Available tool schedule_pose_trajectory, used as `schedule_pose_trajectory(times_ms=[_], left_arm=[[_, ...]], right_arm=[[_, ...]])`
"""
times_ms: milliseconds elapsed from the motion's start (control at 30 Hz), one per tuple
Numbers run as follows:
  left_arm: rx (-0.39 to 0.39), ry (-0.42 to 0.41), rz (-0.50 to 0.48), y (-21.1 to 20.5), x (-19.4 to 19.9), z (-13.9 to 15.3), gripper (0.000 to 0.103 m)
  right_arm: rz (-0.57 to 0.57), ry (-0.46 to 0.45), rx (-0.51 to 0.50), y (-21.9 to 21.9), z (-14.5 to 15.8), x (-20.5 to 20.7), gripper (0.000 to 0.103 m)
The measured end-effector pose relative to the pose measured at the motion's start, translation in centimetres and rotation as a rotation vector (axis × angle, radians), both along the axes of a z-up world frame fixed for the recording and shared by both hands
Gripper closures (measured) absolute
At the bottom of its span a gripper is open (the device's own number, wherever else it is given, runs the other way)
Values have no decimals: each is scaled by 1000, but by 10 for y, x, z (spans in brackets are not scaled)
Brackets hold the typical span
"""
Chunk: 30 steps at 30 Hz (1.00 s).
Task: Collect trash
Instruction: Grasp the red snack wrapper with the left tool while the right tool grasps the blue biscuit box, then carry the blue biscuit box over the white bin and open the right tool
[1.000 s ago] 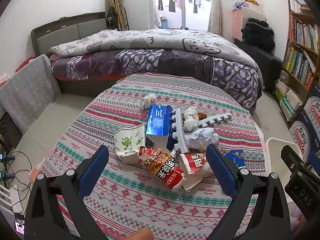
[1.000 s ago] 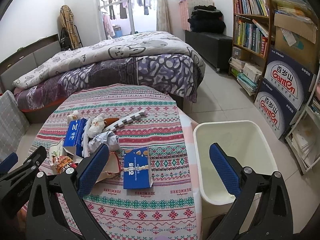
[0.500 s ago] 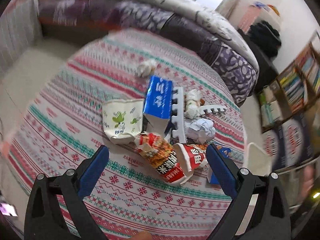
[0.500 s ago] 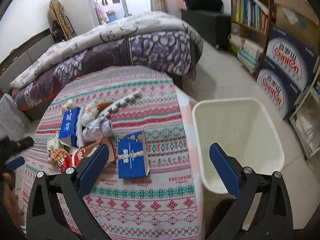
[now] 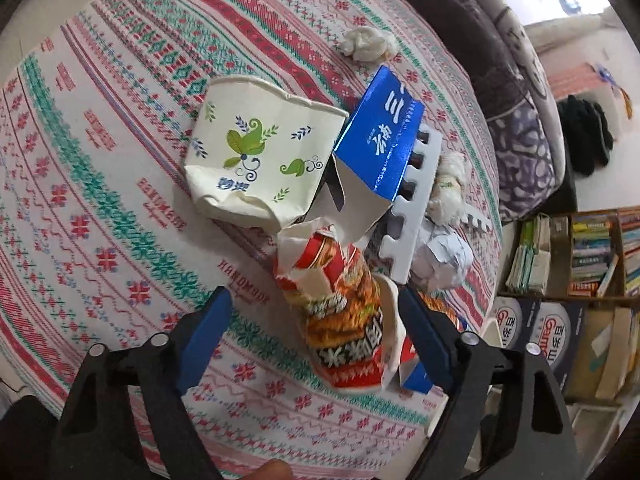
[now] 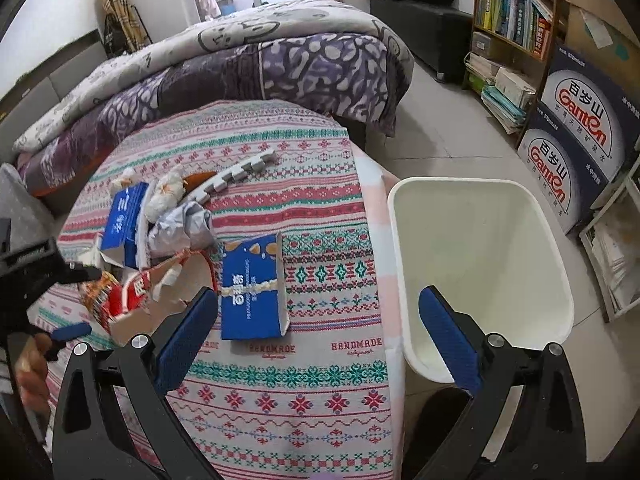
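Note:
A heap of trash lies on the round patterned table (image 5: 120, 216). My left gripper (image 5: 316, 320) is open, its blue pads either side of a torn red noodle cup (image 5: 344, 312), just above it. Behind the cup lie a crushed white paper cup with green leaves (image 5: 260, 160), a blue carton (image 5: 384, 140), a white foam strip (image 5: 416, 200), crumpled paper (image 5: 440, 256) and a tissue wad (image 5: 368, 44). My right gripper (image 6: 316, 320) is open and empty over the table edge, between a flat blue box (image 6: 252, 288) and the white trash bin (image 6: 480, 272).
The bin stands on the floor right of the table and looks empty. A bed with a purple quilt (image 6: 240, 64) lies behind the table. Bookshelves (image 6: 516, 12) and Ganten boxes (image 6: 576, 140) line the right wall. The left gripper shows in the right wrist view (image 6: 68, 300).
My left gripper has dropped and moved forward onto the trash heap, now straddling the red noodle cup. My right gripper has moved slightly forward over the table edge. Both stayed open.

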State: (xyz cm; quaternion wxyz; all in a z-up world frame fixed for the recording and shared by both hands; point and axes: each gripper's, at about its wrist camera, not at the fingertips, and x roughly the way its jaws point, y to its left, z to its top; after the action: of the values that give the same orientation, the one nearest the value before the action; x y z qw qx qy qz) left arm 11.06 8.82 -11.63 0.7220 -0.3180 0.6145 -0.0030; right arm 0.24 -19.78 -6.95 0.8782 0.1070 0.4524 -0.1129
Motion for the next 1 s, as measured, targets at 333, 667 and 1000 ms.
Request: schedule_pose_trajectory(times_ms=[333, 667, 1000], left_arm=[[66, -109, -95, -5, -2, 25, 64], [169, -282, -171, -11, -1, 71, 64], [246, -328, -227, -31, -6, 72, 63]], right_arm=[[101, 156, 27, 22, -27, 37, 7], [187, 270, 22, 49, -72, 63, 16], [180, 185, 62, 39, -54, 65, 50]])
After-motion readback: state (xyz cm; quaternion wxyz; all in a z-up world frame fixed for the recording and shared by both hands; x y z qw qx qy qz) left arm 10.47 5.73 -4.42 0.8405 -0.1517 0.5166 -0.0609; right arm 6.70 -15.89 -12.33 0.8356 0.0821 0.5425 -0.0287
